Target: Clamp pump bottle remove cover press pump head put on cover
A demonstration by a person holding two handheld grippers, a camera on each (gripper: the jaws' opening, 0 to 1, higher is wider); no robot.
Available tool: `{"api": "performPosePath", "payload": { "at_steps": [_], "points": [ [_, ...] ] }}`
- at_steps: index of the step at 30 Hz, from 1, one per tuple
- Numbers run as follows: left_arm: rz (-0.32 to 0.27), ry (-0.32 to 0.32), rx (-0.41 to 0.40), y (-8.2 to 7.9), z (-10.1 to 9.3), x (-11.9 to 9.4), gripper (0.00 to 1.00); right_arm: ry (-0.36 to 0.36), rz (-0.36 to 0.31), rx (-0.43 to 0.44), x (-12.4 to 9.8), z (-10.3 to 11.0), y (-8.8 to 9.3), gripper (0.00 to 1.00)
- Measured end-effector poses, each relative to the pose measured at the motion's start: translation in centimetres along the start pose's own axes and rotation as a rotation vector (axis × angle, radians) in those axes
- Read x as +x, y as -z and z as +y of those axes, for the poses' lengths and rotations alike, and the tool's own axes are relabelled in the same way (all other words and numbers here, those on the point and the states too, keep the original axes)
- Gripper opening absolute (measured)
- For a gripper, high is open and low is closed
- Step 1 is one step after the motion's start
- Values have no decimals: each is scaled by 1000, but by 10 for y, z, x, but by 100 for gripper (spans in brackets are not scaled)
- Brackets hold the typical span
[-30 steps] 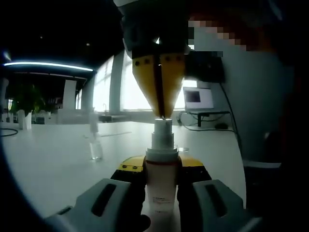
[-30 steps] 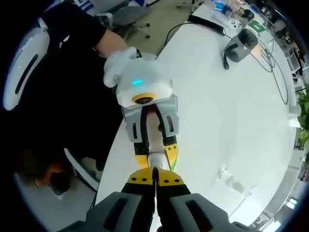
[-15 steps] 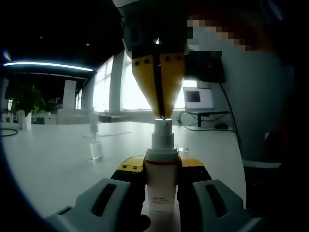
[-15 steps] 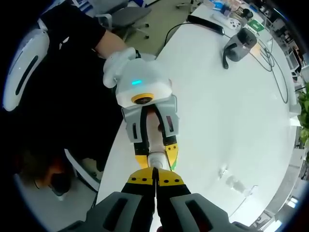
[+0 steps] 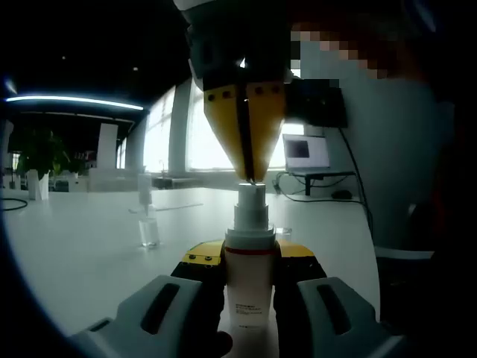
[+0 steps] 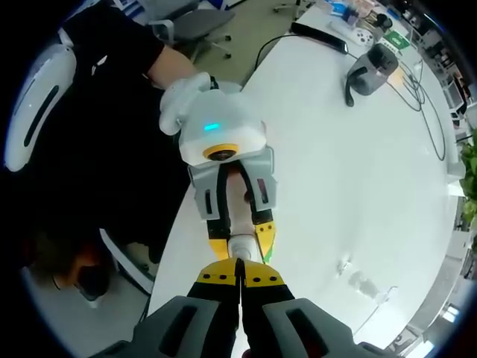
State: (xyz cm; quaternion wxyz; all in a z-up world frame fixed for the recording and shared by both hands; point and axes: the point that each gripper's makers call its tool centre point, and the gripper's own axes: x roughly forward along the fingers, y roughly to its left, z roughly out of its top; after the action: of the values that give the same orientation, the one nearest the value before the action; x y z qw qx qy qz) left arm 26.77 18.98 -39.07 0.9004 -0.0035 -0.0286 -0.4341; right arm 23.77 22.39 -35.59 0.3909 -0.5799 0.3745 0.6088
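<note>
Surface: a broad white table point(image 5: 89, 246) in a bright, windowed office.
Bottle: the white cylindrical pump bottle point(image 5: 247, 287) stood upright, clamped in the left gripper point(image 5: 248, 262).
Right gripper: the yellow-tipped right gripper point(image 5: 246, 156), jaws together, met the pump head point(image 5: 251, 195) from 12 o'clock, along the bottle's long axis.
Cover: a small clear cover point(image 5: 148, 233) stood at 9 o'clock, well apart.

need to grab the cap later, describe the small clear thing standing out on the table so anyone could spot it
On the white table, look left of the pump bottle clamped in the left gripper. The small clear cover stands there alone, see-through and upright, unlike the opaque white bottle.

Left gripper view low and level across the white table point(image 5: 89, 246), close behind the pump bottle point(image 5: 247, 276), right gripper view steeply downward from just above it, both sharing bottle and table
</note>
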Motion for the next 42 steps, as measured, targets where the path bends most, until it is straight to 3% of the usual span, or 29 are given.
{"api": "performPosePath", "payload": {
  "at_steps": [42],
  "points": [
    [0,0,1,0,1,0,15,1,14,0,6,0,0,0]
  ]
}}
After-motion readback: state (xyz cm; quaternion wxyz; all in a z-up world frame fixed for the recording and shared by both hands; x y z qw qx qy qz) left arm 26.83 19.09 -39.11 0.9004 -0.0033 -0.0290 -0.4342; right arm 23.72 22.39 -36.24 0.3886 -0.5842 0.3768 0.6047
